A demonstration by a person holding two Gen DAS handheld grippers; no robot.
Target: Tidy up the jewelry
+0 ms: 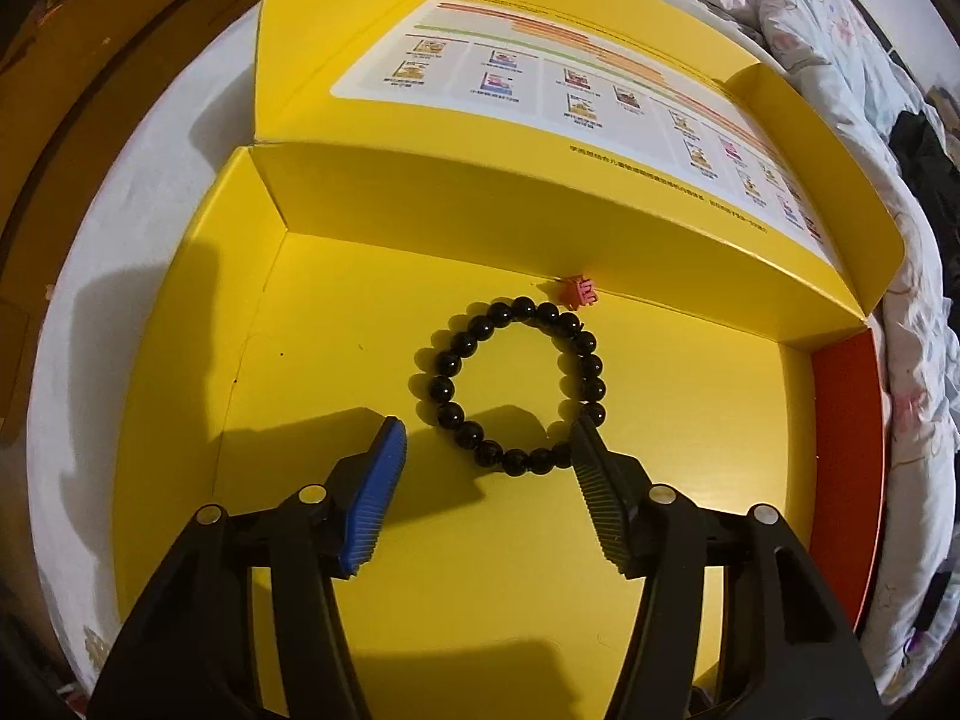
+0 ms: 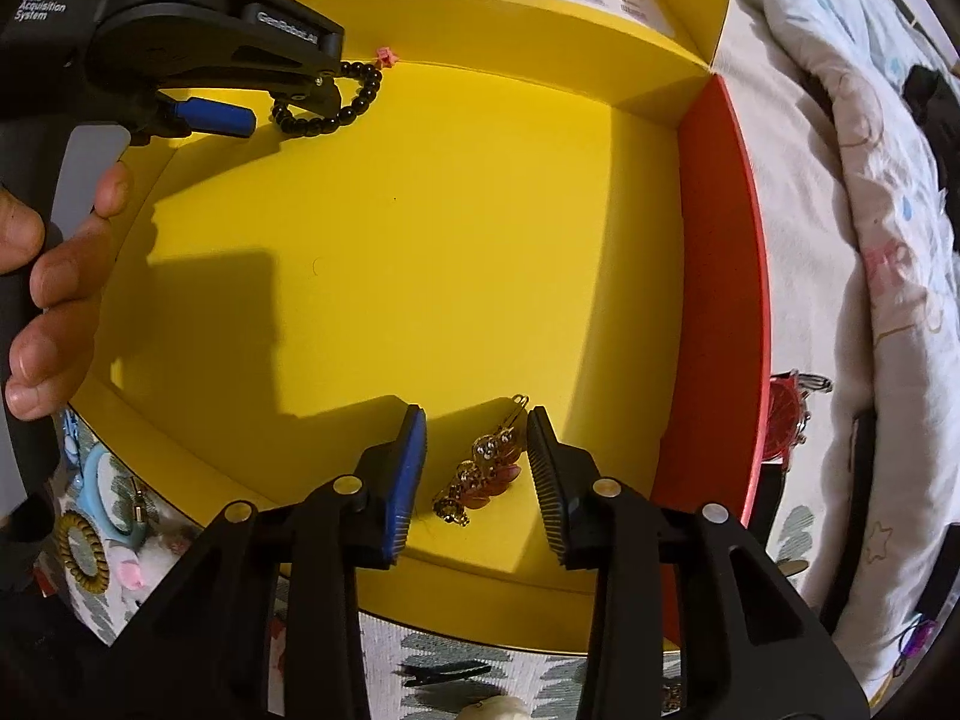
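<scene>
A black bead bracelet (image 1: 516, 384) lies flat on the floor of an open yellow box (image 1: 300, 312). A small pink hair claw (image 1: 579, 291) sits just beyond it at the back wall. My left gripper (image 1: 489, 438) is open, its fingertips on either side of the bracelet's near edge. In the right wrist view a gold hair clip (image 2: 486, 462) lies on the box floor (image 2: 420, 240) near the front wall, between the open fingers of my right gripper (image 2: 477, 420). The left gripper (image 2: 240, 114) and the bracelet (image 2: 348, 102) show at the far left corner.
The box lid (image 1: 540, 78) stands open behind, with a printed chart inside. The box's right wall (image 2: 714, 300) is red. Outside the front wall lie hair ties (image 2: 84, 546), a blue ring (image 2: 108, 498), a black clip (image 2: 444, 672) and a red item (image 2: 786, 420) on patterned bedding.
</scene>
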